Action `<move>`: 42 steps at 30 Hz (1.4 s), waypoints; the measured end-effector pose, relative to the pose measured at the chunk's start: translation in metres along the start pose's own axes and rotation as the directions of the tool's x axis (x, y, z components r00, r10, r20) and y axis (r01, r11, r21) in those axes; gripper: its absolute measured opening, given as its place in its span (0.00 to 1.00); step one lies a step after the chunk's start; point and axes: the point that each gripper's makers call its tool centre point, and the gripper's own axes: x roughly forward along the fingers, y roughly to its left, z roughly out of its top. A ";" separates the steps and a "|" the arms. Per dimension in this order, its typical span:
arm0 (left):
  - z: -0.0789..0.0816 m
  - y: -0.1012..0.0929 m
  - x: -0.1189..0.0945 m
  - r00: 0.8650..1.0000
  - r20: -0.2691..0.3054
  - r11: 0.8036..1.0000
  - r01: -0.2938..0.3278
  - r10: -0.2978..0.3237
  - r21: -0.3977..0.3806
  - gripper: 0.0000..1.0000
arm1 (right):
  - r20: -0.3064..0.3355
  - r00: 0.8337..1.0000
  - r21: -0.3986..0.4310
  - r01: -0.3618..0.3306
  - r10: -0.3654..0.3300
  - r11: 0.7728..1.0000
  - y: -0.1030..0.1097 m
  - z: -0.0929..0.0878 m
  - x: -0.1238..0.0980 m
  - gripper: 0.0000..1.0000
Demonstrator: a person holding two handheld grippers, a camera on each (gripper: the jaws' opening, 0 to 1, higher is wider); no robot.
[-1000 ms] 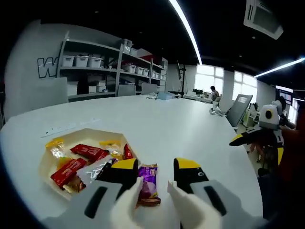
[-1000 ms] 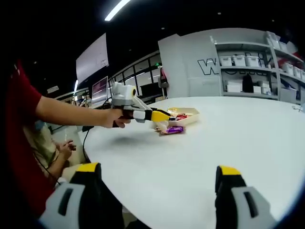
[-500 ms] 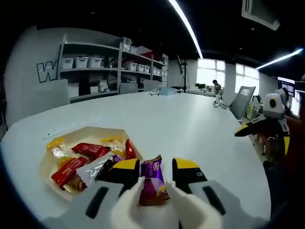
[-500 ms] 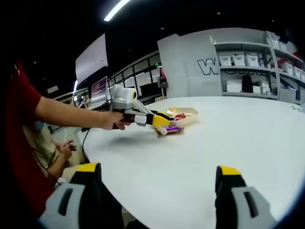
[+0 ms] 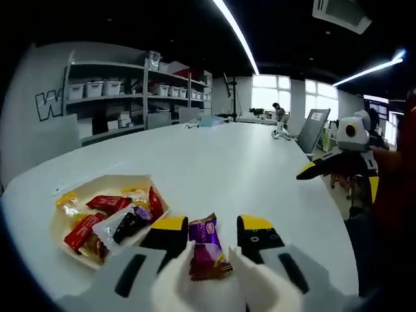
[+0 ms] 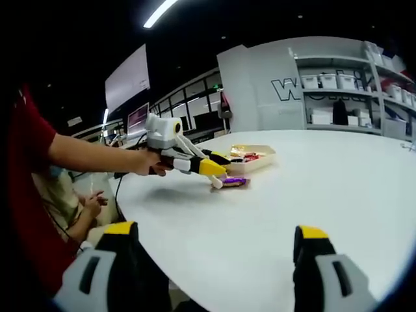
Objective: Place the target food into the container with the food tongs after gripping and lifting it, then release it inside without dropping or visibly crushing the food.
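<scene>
The left gripper (image 5: 207,250) is clamped on a purple candy packet (image 5: 207,244), which sits between its two white tong tips below the yellow-and-black jaws. In the right gripper view the same gripper (image 6: 218,182), held by a hand (image 6: 151,166), points down toward the table with the purple candy packet (image 6: 234,182) at its tip; the packet appears lifted just off the white tabletop (image 5: 247,169), though from this angle I cannot be sure of the gap. The container (image 5: 62,229), a shallow cream tray, lies near the tabletop edge closest to the person, just beside the packet on its left in the left gripper view. It already holds several wrapped sweets, among them red packets (image 5: 104,203) and a dark one (image 5: 129,224). The packet is wrinkled but does not look crushed, so I judge the grip is light enough. The task seems to be in the carrying step: the food is gripped and must go sideways over the tray rim before release. The right gripper (image 6: 211,273) has its jaws wide apart with nothing between them, and it waits well apart from the tray over the near edge of the table, probably to leave space for the working hand. In the left gripper view the right gripper (image 5: 338,170) is seen at the right side, above the table edge.
</scene>
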 end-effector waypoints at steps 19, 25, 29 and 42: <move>0.006 0.010 0.016 1.000 0.018 1.000 -0.022 0.022 -0.012 0.30 | 0.005 1.000 0.020 0.019 -0.019 1.000 -0.009 -0.003 -0.006 0.99; 0.009 0.012 0.016 1.000 0.015 0.999 -0.021 0.021 -0.029 0.30 | 0.005 1.000 0.022 0.017 -0.017 1.000 -0.008 -0.003 -0.005 0.99; 0.000 0.010 0.020 1.000 -0.012 0.998 0.001 -0.002 -0.061 0.31 | 0.003 1.000 0.024 0.018 -0.018 1.000 -0.009 -0.005 -0.006 0.99; -0.008 0.012 0.021 1.000 -0.029 0.996 0.001 -0.003 -0.088 0.27 | 0.018 1.000 0.033 0.010 -0.011 0.999 -0.008 0.002 -0.007 0.99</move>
